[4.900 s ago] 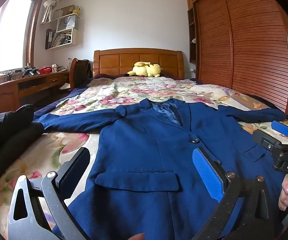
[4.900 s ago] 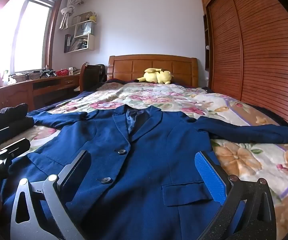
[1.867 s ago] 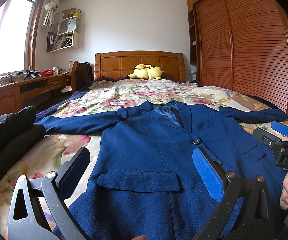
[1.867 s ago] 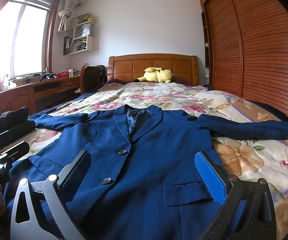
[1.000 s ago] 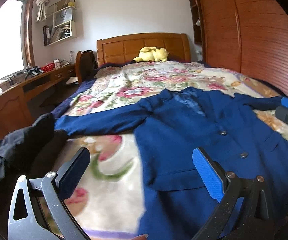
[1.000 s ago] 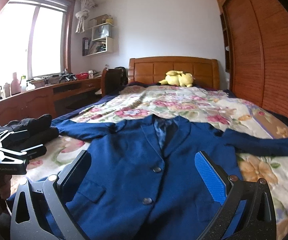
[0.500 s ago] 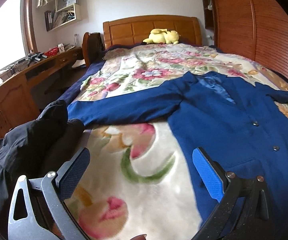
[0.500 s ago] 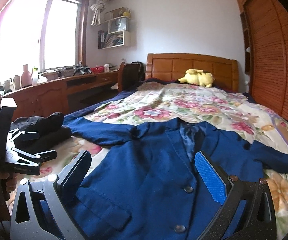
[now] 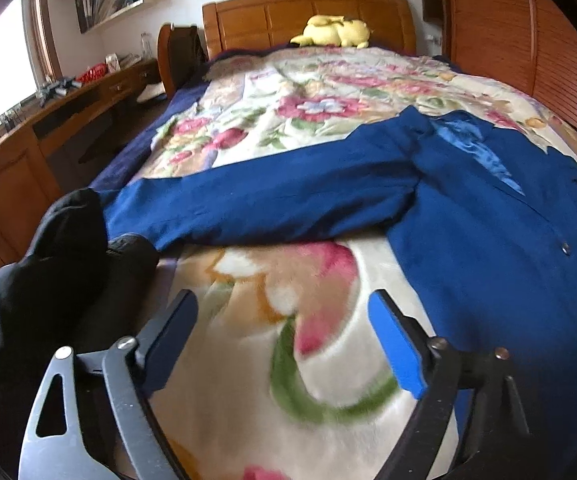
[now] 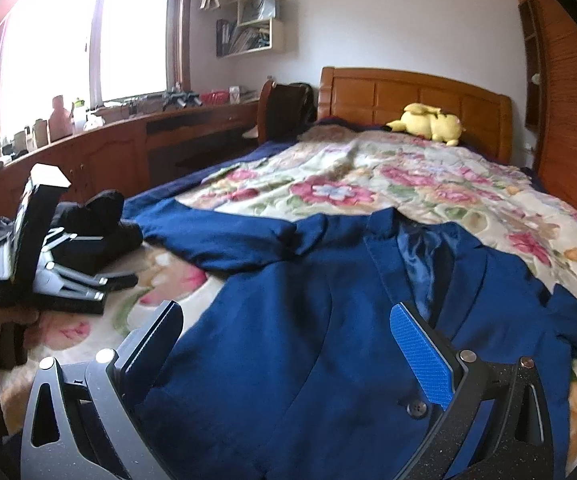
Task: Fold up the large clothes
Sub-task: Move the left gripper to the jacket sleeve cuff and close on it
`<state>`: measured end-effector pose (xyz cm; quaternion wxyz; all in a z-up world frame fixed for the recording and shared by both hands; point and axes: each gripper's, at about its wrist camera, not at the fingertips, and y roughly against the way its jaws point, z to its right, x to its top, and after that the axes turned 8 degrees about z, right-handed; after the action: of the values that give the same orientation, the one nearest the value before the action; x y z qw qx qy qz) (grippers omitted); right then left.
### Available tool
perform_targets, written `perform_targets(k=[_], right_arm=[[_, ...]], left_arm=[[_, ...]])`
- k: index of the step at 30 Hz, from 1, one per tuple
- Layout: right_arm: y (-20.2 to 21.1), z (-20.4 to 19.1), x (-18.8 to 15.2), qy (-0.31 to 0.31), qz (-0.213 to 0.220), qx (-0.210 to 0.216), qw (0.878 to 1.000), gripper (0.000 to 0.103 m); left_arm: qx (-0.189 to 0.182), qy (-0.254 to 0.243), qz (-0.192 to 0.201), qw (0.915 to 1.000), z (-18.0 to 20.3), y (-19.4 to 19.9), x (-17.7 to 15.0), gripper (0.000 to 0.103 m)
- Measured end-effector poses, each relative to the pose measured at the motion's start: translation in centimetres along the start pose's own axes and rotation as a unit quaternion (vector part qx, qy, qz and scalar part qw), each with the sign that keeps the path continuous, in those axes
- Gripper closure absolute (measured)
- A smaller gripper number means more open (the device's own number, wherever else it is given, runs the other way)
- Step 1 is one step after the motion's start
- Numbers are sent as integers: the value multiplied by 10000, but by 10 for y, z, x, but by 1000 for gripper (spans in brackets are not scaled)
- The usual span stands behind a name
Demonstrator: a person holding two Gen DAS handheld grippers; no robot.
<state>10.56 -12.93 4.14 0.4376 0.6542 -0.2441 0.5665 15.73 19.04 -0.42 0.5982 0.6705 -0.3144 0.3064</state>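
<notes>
Nothing folded: jacket [image 9: 488,216] lies spread flat mid-frame; left hand-held gripper [image 9: 284,340] closing empty, right hand-held gripper [image 10: 288,344] wide, empty.

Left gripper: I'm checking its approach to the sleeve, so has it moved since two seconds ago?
Yes. The left gripper swung from over the blazer toward the black clothes, jaws closing on nothing.

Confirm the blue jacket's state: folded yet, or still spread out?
Spread, not folded. The blue jacket lies flat, front up, on the floral blanket, with its sleeve stretched straight out sideways.
</notes>
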Motion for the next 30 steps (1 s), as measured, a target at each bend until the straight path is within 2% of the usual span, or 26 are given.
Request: perform_targets(k=[8, 13, 17, 25, 26, 30], right_arm=[[-9, 30, 7, -85, -271, 52, 9996, 0], [-9, 24, 5, -163, -256, 43, 9995, 0], [-17, 22, 3, -171, -284, 65, 9994, 0], [-17, 18, 2, -162, -305, 76, 9994, 0], [-17, 18, 2, -162, -307, 76, 9994, 0], [-15, 18, 2, -166, -288, 63, 9994, 0]], left_arm=[[90, 57, -443, 9990, -8, -48, 23, 26], [370, -192, -784, 9961, -11, -77, 33, 26], [463, -146, -1049, 9933, -19, -97, 34, 26], [766, -376, -1179, 9893, -22, -116, 32, 26], [779, -377, -1140, 9897, -23, -117, 33, 29], [793, -447, -1085, 9899, -25, -121, 38, 65]])
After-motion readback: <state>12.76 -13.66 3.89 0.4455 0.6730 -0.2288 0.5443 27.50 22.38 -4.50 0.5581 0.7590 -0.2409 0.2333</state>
